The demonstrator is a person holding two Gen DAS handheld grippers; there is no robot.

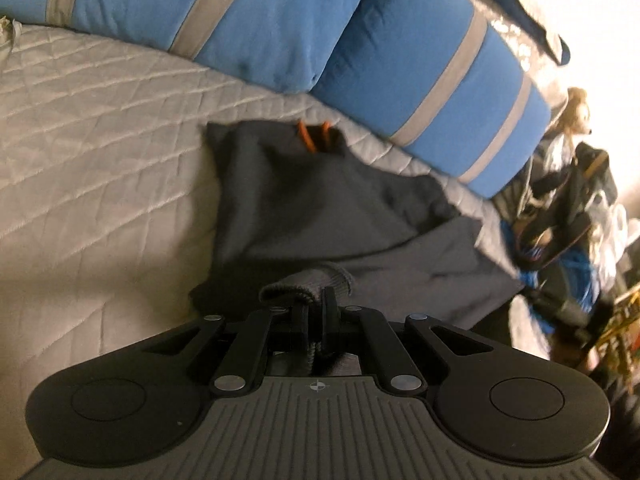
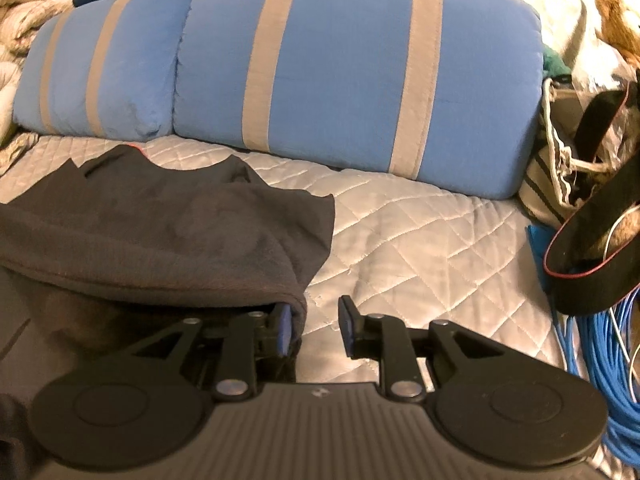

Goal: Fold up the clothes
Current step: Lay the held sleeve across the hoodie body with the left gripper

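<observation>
1. Task item: a dark grey sweatshirt [image 1: 320, 200] lies on the quilted bed [image 1: 100, 140], partly doubled over itself, orange drawcords at its far edge. In the right wrist view the same garment [image 2: 168, 232] fills the 9 to 10 o'clock area, with a thick rolled fold along its near edge.
2. Handling, my judgement: soft, limp, fairly heavy knit. It will drape and sag, not hold a crease unaided. Not fragile, not slippery on the quilt.
3. Grip points, my judgement: the ribbed cuff [image 1: 316, 280] and the hems, where the cloth is thickest, give the surest hold.
4. Left gripper [image 1: 316, 308]: fingers pressed together, pinching the ribbed cuff at 12 o'clock.
5. Right gripper [image 2: 314, 330]: fingers spread, nothing between them; the left finger touches the rolled fold.
6. Stage: a sleeve is held over an already part-folded body; I cannot tell more.
7. Surroundings: two blue striped pillows [image 2: 340, 72] at 12 o'clock; blue cable [image 2: 600, 352] and bags at 3 o'clock, off the bed.
</observation>
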